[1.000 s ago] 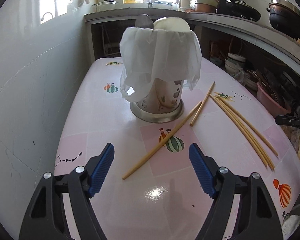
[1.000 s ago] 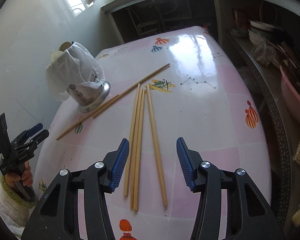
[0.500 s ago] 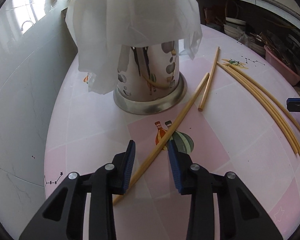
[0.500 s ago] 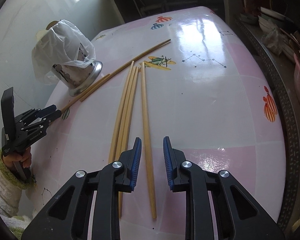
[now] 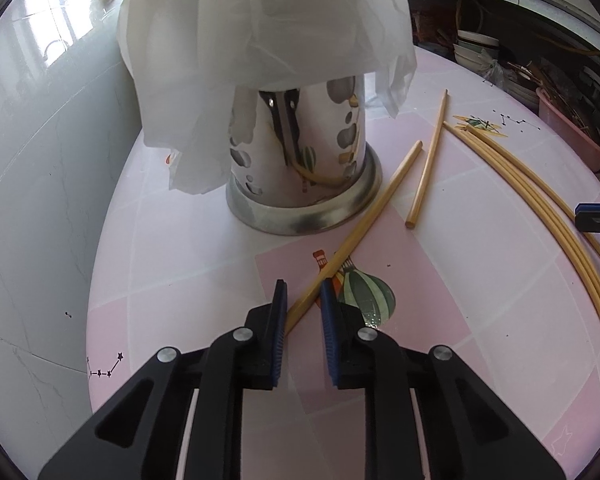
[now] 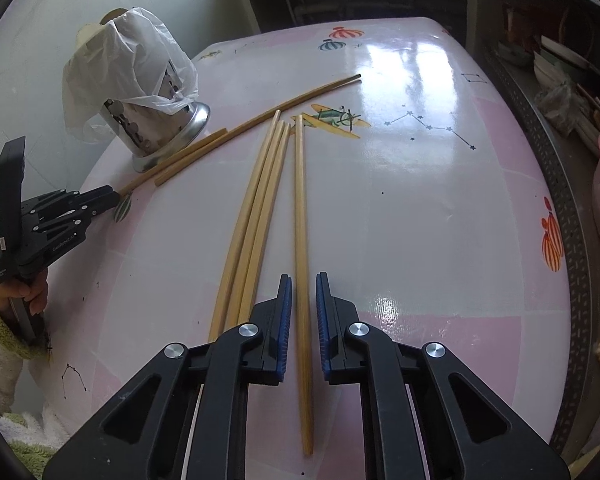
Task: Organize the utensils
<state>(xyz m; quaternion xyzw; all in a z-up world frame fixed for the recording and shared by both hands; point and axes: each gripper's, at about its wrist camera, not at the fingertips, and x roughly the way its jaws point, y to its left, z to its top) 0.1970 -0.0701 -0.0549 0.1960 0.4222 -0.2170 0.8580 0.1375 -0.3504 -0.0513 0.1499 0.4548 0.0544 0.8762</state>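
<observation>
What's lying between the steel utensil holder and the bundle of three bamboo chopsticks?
Two loose bamboo chopsticks, seen in the right wrist view between the plastic-draped steel utensil holder and the three bundled chopsticks. One runs into the left gripper.

plastic bag (image 5: 260, 20) hides utensil holder's (image 5: 300, 168) top.

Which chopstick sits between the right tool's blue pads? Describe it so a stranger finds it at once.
Start at the metal utensil holder under its white plastic bag, then cross the pink table to the fan of bamboo chopsticks. Three lie bunched together; the lone chopstick lies apart on their far side from the holder, and runs between the right tool.
</observation>
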